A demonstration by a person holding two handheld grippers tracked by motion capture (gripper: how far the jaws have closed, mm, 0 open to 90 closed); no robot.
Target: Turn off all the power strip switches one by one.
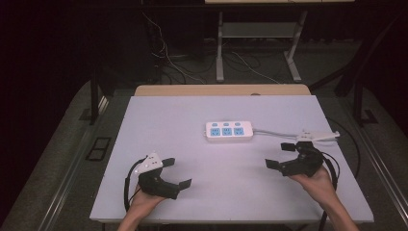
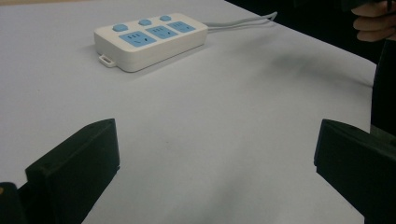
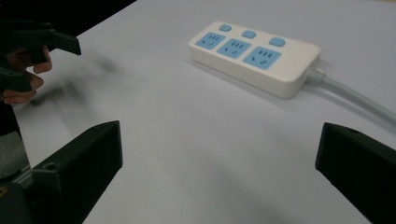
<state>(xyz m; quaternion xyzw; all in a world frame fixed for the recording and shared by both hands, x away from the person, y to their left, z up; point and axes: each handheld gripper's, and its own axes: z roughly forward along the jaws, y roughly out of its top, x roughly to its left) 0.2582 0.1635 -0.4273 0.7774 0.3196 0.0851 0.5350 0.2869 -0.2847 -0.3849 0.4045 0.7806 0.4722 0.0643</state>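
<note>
A white power strip point(image 1: 230, 131) with three blue sockets and three blue buttons lies flat in the middle of the white table point(image 1: 226, 192). Its grey cable point(image 1: 276, 134) runs right to a white plug point(image 1: 318, 136) near the right edge. My left gripper point(image 1: 177, 173) hovers open at the front left, holding nothing. My right gripper point(image 1: 279, 155) is open at the front right, just in front of the plug. The left gripper view has the strip point(image 2: 152, 39) far beyond the wide-apart jaws. The right gripper view puts the strip point(image 3: 254, 56) ahead, between its spread jaws.
A wooden desk edge point(image 1: 221, 90) shows behind the white table. Beyond it are metal table legs point(image 1: 220, 53) and loose wires point(image 1: 168, 57) on a dark floor. The other hand point(image 2: 373, 21) shows at the top right of the left gripper view.
</note>
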